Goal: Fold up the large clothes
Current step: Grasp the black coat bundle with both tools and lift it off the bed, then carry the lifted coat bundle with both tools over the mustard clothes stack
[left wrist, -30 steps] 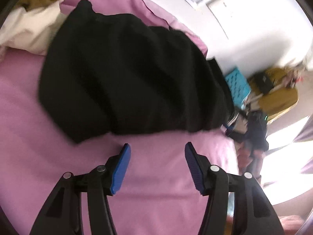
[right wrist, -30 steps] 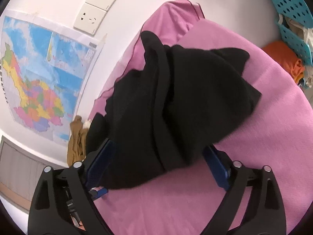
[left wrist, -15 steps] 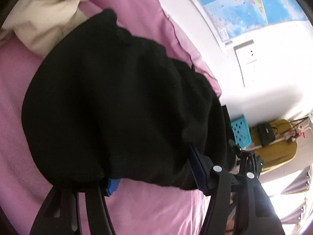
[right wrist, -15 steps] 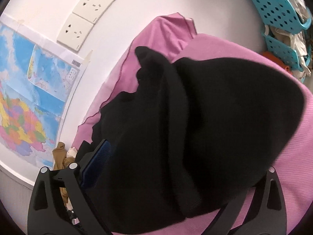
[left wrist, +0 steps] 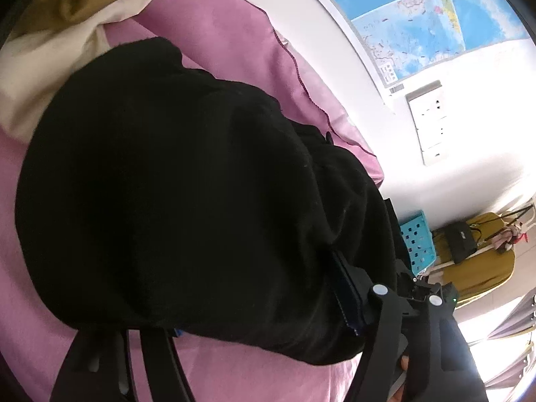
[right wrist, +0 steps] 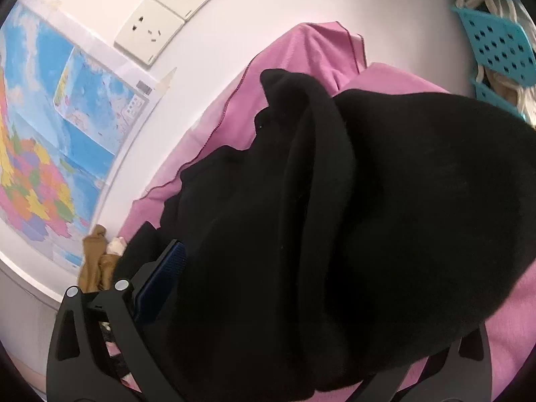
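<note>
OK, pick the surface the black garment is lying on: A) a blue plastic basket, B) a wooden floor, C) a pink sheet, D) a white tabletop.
C: the black garment lies bunched on the pink sheet, which shows along its edges in both wrist views.

A bulky black knit garment (left wrist: 187, 207) lies bunched in thick folds on the pink bed sheet (left wrist: 40, 341), near its wall-side edge.
</note>
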The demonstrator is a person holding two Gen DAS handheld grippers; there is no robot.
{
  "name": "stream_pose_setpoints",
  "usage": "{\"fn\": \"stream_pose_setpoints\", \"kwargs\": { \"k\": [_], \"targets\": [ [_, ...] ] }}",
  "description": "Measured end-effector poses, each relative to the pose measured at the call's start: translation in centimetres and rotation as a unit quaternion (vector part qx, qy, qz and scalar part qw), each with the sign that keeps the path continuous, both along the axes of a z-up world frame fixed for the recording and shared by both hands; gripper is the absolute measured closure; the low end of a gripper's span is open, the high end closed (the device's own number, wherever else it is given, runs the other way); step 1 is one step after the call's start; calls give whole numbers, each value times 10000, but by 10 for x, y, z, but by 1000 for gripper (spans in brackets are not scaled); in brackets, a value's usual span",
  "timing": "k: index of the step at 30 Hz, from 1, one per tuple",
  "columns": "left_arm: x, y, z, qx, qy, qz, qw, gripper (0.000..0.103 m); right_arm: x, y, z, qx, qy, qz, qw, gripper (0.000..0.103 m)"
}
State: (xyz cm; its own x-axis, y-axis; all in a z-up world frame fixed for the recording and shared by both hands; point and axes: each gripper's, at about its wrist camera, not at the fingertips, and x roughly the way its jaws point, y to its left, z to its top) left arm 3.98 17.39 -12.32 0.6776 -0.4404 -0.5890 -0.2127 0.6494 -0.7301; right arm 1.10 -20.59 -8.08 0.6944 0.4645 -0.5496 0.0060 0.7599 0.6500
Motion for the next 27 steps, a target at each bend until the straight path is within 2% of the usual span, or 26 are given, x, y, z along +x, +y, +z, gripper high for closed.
{"fn": "stream_pose_setpoints", "kwargs": {
  "k": [1, 2, 3, 4, 6, 8, 9, 10, 11, 12, 13, 14, 15, 16, 19, 24, 27],
  "targets": [
    [3, -1, 0, 16, 41, 16, 10000, 38, 0, -2, -1, 2, 21, -75, 10000, 38],
    [5, -2, 1, 96, 108, 45, 9999, 43, 2, -5, -5, 170, 71, -43, 9998, 59],
    [8, -2, 1, 153, 139, 53, 9998, 55, 4, -7, -12, 496, 109, 137, 9986, 61],
    [8, 1, -1, 125, 175, 11, 9998, 62, 5, -10, -15, 613, 155, 164, 9979, 62],
    [6, 7, 0, -113, 239, 44, 9996, 65, 4, -12, -15, 761, 118, 194, 9968, 58],
    [9, 5, 2, 147, 166, -21, 9998, 63, 5, -11, -14, 845, 66, 216, 9962, 45],
    [12, 5, 0, 165, 194, -41, 9997, 54, 6, -8, -12, 849, 39, 261, 9960, 40],
    [15, 6, -4, 59, 251, -30, 9997, 48, 8, -5, -9, 827, 20, 340, 9960, 30],
    [15, 9, -7, -121, 181, 8, 9998, 44, 11, -1, -7, 750, 13, 404, 9964, 29],
    [16, 10, -7, -229, 123, -42, 9997, 36, 13, 2, -6, 662, 27, 448, 9968, 33],
    [18, 8, -6, -178, 136, -76, 9997, 36, 15, 3, -7, 565, 44, 466, 9973, 57],
    [19, 5, -4, -44, 142, -104, 9998, 37, 17, 1, -11, 675, 63, 506, 9964, 67],
    [20, 3, -3, 73, 150, -117, 9998, 48, 20, -3, -15, 879, 105, 592, 9943, 69],
    [22, 2, -2, 146, 162, -162, 9996, 62, 19, -5, -14, 884, 56, 618, 9941, 74],
    [23, -1, 8, 293, 114, -242, 9992, 73, 13, -9, 3, 999, -208, 817, 9914, 80],
    [22, -3, 43, 460, -226, -437, 9977, 75, 1, -4, 55, 957, -765, 1051, 9869, 81],
    [19, -1, 74, 640, -525, -538, 9951, 75, -4, 1, 85, 928, -1034, 1185, 9832, 81]
  ]
}}
